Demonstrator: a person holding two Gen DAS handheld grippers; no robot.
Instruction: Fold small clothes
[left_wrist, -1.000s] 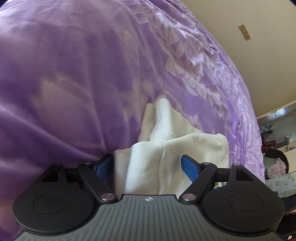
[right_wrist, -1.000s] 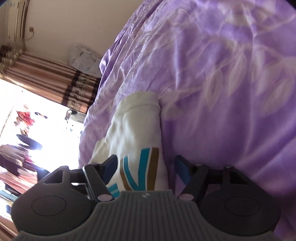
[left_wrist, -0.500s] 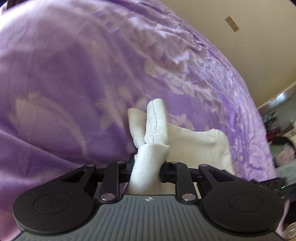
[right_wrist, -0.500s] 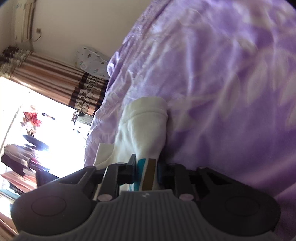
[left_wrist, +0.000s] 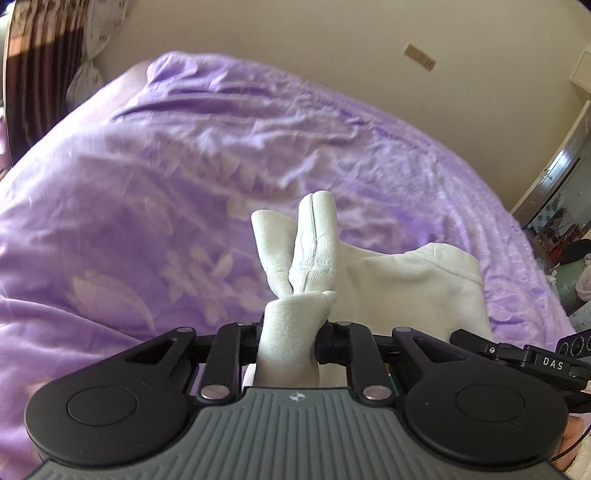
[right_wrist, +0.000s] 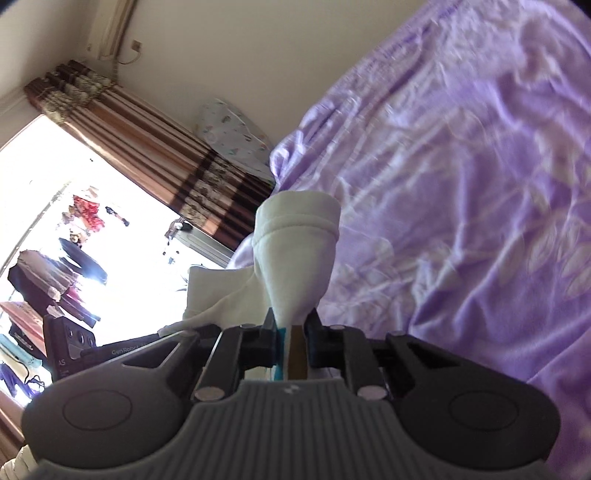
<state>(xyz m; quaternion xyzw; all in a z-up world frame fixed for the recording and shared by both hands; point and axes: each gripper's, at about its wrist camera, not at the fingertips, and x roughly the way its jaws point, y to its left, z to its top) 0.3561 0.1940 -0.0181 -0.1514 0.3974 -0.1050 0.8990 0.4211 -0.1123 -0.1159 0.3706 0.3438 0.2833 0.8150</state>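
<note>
A small cream-white garment (left_wrist: 406, 291) with teal and brown stripes hangs between both grippers above the purple bed cover (left_wrist: 166, 177). My left gripper (left_wrist: 290, 332) has a bunched fold of it between its pads, the jaws still closing, and two ribbed cuffs (left_wrist: 314, 236) stick up past the fingers. In the right wrist view my right gripper (right_wrist: 291, 328) pinches the striped part of the garment (right_wrist: 299, 251), its jaws closing too. A hemmed sleeve end stands up beyond it. The rest of the cloth sags between the two grippers.
The purple bed cover (right_wrist: 461, 184) fills most of both views. Striped brown curtains (right_wrist: 166, 158) and a bright window (right_wrist: 74, 221) lie left of the bed, with a printed pillow (right_wrist: 229, 133) by the wall. A doorway (left_wrist: 554, 192) opens at the right.
Both grippers went from open around the garment to closed on it. They then rose and lifted the cloth off the bed cover, so more of the room shows.
</note>
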